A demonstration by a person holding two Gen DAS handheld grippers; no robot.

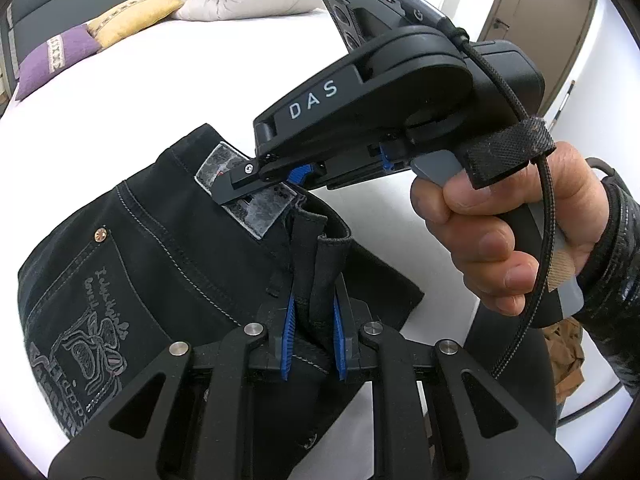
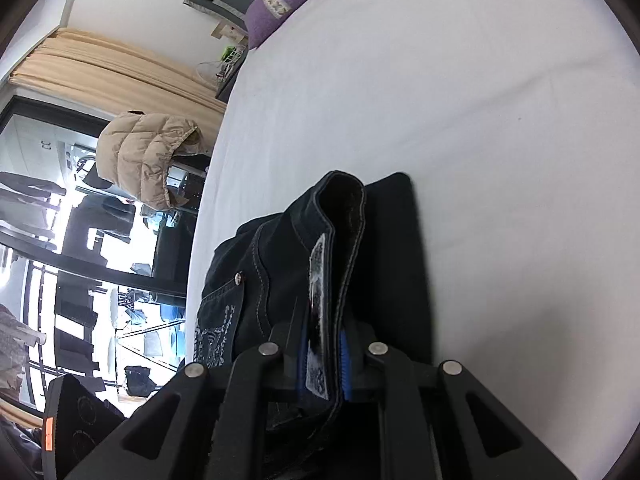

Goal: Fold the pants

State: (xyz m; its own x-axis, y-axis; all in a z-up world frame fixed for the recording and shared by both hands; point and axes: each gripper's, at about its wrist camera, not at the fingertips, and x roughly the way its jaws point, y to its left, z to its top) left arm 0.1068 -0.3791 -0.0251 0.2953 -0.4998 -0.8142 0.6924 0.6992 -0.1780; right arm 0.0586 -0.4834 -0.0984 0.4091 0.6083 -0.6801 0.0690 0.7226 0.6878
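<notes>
Black pants (image 1: pixel 168 264) lie bunched on the white bed (image 1: pixel 200 80), waistband lifted, back pocket embroidery up. Looks early to mid fold: waist end gathered, no neat stack yet, legs out of view. Left gripper (image 1: pixel 314 320) pinches a waistband fold near the camera. Right gripper (image 2: pixel 325 354), held in a hand (image 1: pixel 500 232), pinches the waistband at the leather patch (image 2: pixel 320 320); both nearly pressed together.
</notes>
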